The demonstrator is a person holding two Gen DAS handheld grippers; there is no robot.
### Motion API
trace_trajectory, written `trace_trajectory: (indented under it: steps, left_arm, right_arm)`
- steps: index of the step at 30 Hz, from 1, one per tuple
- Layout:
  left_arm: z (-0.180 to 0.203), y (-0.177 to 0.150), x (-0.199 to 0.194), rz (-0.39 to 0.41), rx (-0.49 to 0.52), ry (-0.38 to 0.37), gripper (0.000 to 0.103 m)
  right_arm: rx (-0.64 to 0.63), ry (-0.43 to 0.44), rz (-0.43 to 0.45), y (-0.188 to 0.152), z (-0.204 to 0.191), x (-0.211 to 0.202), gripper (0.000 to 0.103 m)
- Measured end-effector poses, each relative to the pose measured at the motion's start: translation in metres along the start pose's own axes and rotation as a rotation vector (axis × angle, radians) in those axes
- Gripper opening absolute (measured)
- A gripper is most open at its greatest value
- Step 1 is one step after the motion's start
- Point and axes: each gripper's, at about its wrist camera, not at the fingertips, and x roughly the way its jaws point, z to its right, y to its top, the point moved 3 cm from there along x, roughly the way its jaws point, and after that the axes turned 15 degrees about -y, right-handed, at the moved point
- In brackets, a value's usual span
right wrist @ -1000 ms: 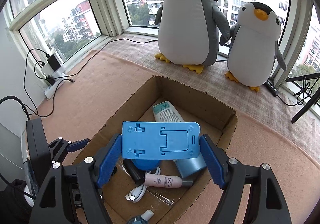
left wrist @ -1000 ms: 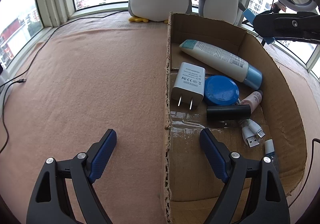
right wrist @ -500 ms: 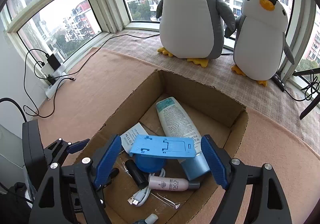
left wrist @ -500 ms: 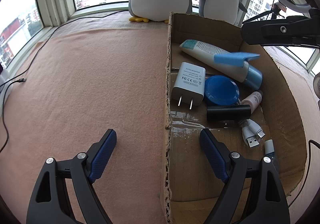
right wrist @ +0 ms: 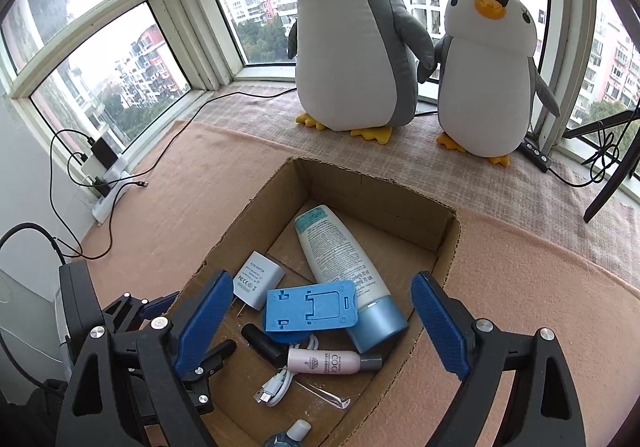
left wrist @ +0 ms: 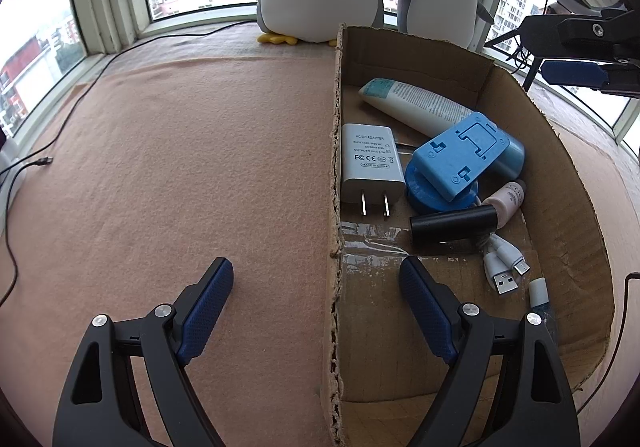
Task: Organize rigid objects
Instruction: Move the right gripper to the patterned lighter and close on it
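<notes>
A blue plastic phone stand (left wrist: 460, 157) (right wrist: 310, 307) lies in the cardboard box (left wrist: 568, 215) (right wrist: 248, 207), resting on a round blue lid (left wrist: 424, 193) and the white tube (left wrist: 416, 105) (right wrist: 336, 247). Beside it are a white adapter (left wrist: 370, 163) (right wrist: 258, 279), a black cylinder (left wrist: 452, 225), a small pink bottle (right wrist: 324, 361) and a white USB cable (left wrist: 504, 267). My right gripper (right wrist: 322, 323) hangs open above the box with nothing between its fingers. My left gripper (left wrist: 316, 303) is open and straddles the box's left wall.
Two plush penguins (right wrist: 352, 35) (right wrist: 488, 71) stand on the sill behind the box. Pink felt (left wrist: 180, 167) covers the surface to the left. Black cables (left wrist: 24, 167) and a power strip (right wrist: 106, 183) lie along the left edge. A black stand (right wrist: 608, 183) is at right.
My right gripper opened and let go of the blue phone stand, which dropped into the box onto the lid and tube. The right gripper then rose and drew back. The left gripper stayed still.
</notes>
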Motion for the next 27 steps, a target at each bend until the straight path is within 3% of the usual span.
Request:
trace_trajectory:
  steps: [10,18,22,27]
  left_arm:
    - [0.001,0.0,-0.001,-0.002,0.014,0.004,0.086]
    - [0.001,0.0,-0.001,-0.002,0.024,0.005,0.086]
    - [0.001,-0.001,0.0,-0.003,0.028,0.006,0.086]
    - [0.001,-0.001,0.0,-0.002,0.027,0.006,0.086]
  right_arm:
    - [0.058,-0.044,0.051,-0.01,0.03,-0.046,0.088]
    - [0.089,-0.087,0.071,-0.04,0.06,-0.09,0.088]
    - [0.09,-0.111,0.052,-0.062,0.073,-0.103,0.088]
    - [0.14,-0.11,-0.039,-0.095,0.085,-0.096,0.088]
